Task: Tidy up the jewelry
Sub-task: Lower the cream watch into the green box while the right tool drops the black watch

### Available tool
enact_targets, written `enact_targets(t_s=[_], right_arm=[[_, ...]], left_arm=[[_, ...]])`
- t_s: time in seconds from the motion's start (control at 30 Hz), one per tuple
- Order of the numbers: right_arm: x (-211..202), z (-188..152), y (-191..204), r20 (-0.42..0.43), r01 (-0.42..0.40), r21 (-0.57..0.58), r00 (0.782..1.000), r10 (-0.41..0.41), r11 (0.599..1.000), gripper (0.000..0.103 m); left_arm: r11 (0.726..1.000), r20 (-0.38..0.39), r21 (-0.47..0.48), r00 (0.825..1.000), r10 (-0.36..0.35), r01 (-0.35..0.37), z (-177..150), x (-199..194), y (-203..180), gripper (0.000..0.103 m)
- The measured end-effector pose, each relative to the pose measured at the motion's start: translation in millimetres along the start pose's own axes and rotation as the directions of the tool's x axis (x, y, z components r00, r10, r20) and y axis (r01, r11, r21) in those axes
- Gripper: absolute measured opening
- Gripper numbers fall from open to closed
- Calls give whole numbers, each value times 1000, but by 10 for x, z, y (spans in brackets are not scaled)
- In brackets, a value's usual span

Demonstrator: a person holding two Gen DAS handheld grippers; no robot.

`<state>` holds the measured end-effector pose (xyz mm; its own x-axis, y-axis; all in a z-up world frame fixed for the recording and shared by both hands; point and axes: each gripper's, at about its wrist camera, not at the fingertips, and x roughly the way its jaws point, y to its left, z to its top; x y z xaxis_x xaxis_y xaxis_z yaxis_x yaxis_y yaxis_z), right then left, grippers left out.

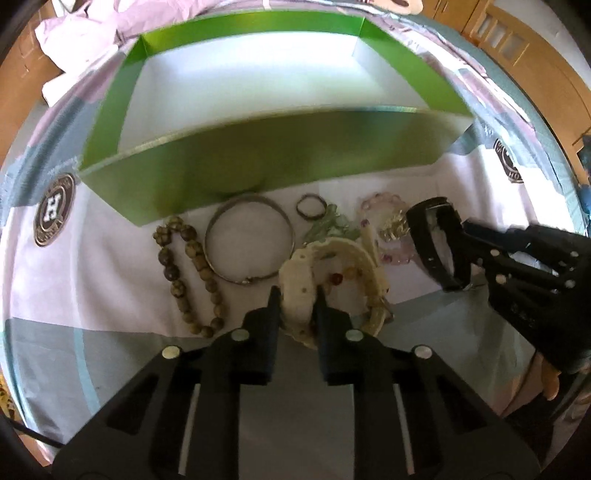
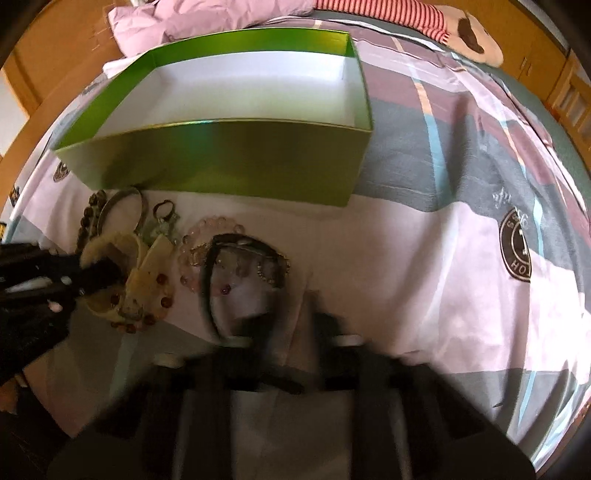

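A heap of jewelry lies on the bedsheet in front of an open green box (image 1: 258,162) (image 2: 221,162), whose white inside holds nothing. My left gripper (image 1: 296,295) (image 2: 98,275) is shut on a cream bracelet (image 1: 295,273) (image 2: 125,243) that is tangled with small amber beads. My right gripper (image 1: 469,254) (image 2: 291,321), blurred in its own view, is shut on a thin black bangle (image 1: 430,236) (image 2: 221,243) just right of the heap. Left of the cream bracelet lie a silver bangle (image 1: 247,240) and an olive bead string (image 1: 184,266). A pink crystal bracelet (image 1: 384,206) (image 2: 199,229) rests beside the black bangle.
A small metal ring (image 1: 310,206) and pale green stones (image 1: 332,225) lie near the box's front wall. The patchwork sheet (image 2: 461,240) spreads wide to the right. A pink duvet (image 2: 184,18) is bunched behind the box, and wooden cupboards (image 1: 517,37) stand around the bed.
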<state>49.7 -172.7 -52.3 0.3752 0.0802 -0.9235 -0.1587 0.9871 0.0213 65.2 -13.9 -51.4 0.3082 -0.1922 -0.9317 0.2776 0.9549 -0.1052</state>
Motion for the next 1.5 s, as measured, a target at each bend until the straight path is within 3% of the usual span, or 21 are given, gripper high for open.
enact_targets(t_s=[0.2,0.33,0.43,0.5,0.57,0.63,0.73,0.8,0.87,0.9,0.97,1.13,1.23,1.37,1.5], right_arm=[[-427,79,0,140,-23,-5,990,23,1000,2],[-776,301,-33,296,-61,21,954,52,998,2],[-859,554,-7,341,-47,21,939,36,999,2],[-805,757,-7,334,-90,53,940,67,995,2],[-723,890,20,326,-119,66,941,91,991,2],[-575,1031,71,320,-92,65,945,67,994,2],[-342,1130,121,284,-66,70,958,44,995,2],[-208,1156,112,256,-63,79,966,41,995,3],[-194,1143,99,249,-65,86,968,42,994,11],[-221,1138,86,249,-73,90,967,49,993,15],[-365,1103,51,274,-96,106,960,63,990,35],[-743,833,13,249,-174,140,959,136,975,36],[-790,666,49,193,-171,107,970,148,980,36],[-541,514,21,82,-124,121,990,114,985,36],[-240,495,27,-10,-101,127,995,103,987,33]], left_arm=[[999,147,-31,989,-17,21,83,-457,101,18],[993,297,-100,954,-34,66,258,-849,281,18],[989,372,-140,928,5,50,477,-964,378,18],[986,346,-167,936,68,-10,584,-883,412,18],[982,314,-188,948,56,4,700,-754,441,18],[980,286,-197,957,39,18,779,-632,497,18],[982,268,-183,959,93,-44,833,-496,548,18],[978,254,-206,964,79,-26,865,-408,626,18],[973,265,-231,962,59,3,855,-372,696,20],[971,270,-240,961,60,7,853,-391,727,28],[969,279,-247,958,62,10,833,-460,758,36],[970,272,-236,962,12,55,630,-722,764,38],[975,188,-219,982,19,23,397,-747,721,38],[975,117,-222,992,38,-11,165,-598,742,38],[974,66,-222,996,65,-48,131,-424,751,38]])
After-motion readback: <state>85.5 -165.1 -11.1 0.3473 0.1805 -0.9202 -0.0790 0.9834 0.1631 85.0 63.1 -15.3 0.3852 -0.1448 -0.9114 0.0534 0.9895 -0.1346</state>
